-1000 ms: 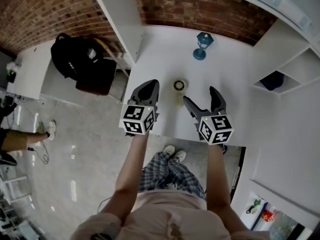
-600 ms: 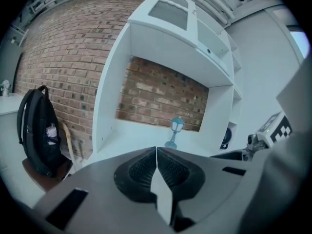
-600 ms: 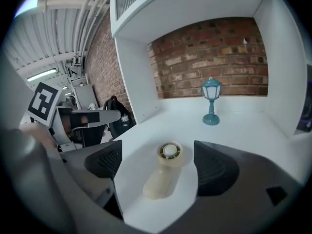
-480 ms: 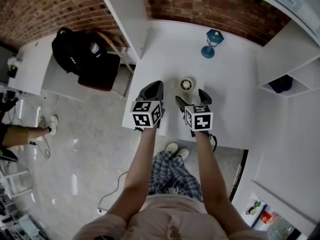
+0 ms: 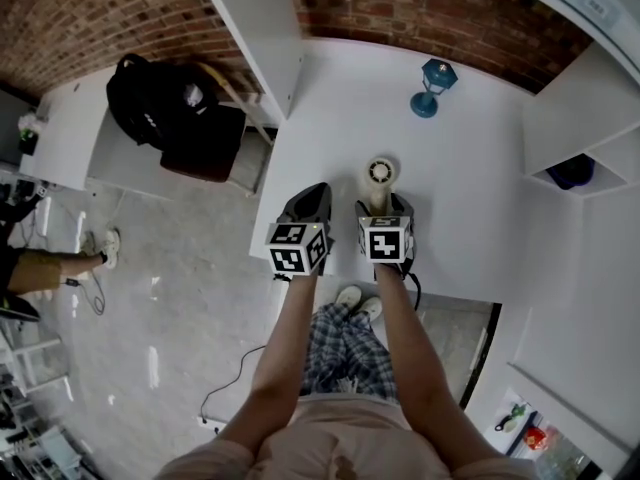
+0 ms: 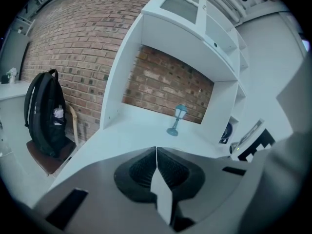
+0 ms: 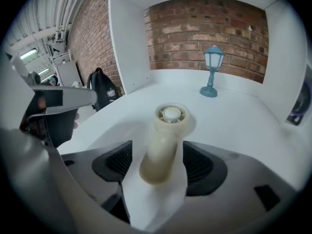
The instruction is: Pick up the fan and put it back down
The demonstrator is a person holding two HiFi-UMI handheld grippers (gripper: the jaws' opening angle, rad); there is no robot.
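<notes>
Fan (image 7: 162,145): lying on the white table (image 5: 470,198), handle between my right jaws.
Right gripper (image 7: 157,167): jaws have just been closing, pads not yet pressing; I centre the handle, then squeeze.
Left gripper (image 6: 156,165): closed, empty.

We note a cream cylindrical plastic fan (image 7: 162,147), smooth and faintly glossy. The white desk top (image 5: 330,118) looks smooth and matt. The red-brown brick wall (image 5: 100,28) is rough, and the black backpack (image 5: 150,103) appears matt cloth.
</notes>
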